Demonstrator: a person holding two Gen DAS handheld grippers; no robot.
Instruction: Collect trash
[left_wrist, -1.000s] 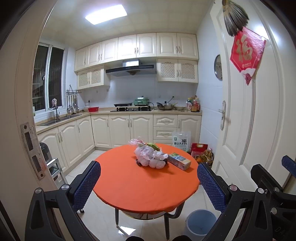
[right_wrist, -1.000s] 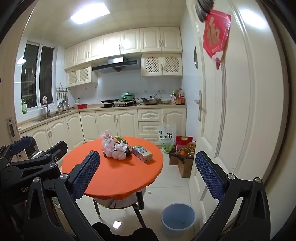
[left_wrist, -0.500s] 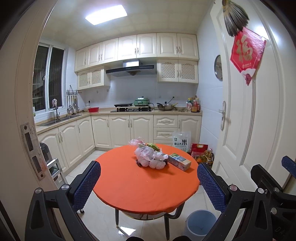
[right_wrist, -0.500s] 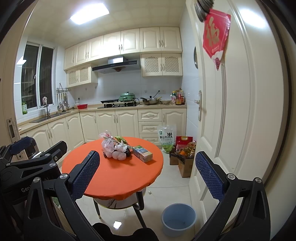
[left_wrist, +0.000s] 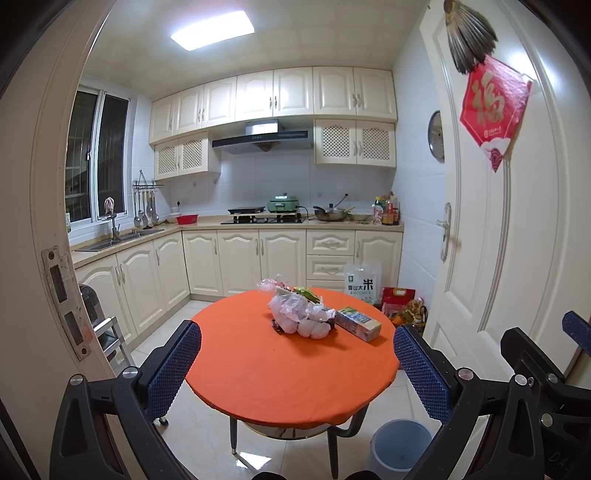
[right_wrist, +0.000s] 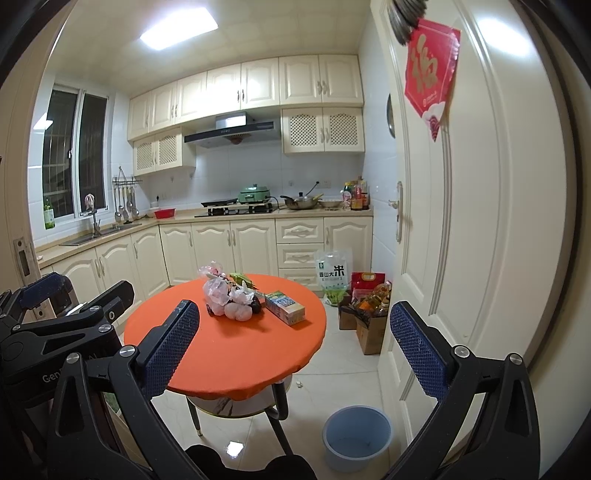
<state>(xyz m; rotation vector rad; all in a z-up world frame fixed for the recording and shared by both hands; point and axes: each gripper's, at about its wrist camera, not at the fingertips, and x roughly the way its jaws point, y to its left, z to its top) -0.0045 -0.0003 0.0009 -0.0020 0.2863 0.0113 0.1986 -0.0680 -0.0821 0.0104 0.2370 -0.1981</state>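
Observation:
A round orange table (left_wrist: 280, 373) (right_wrist: 236, 354) stands mid-kitchen. On it lies a heap of crumpled plastic bags and scraps (left_wrist: 301, 314) (right_wrist: 231, 299) and a green drink carton (left_wrist: 357, 323) (right_wrist: 285, 307). A blue trash bin (left_wrist: 400, 448) (right_wrist: 357, 437) stands on the floor right of the table. My left gripper (left_wrist: 295, 365) is open and empty, held well short of the table. My right gripper (right_wrist: 295, 347) is open and empty too, beside the left one (right_wrist: 55, 321).
A white door (left_wrist: 517, 221) (right_wrist: 472, 221) stands open on the right. Cardboard boxes with bottles (right_wrist: 369, 317) and a rice bag (right_wrist: 332, 273) sit on the floor by it. A step stool (left_wrist: 107, 332) stands left. Cabinets line the far walls.

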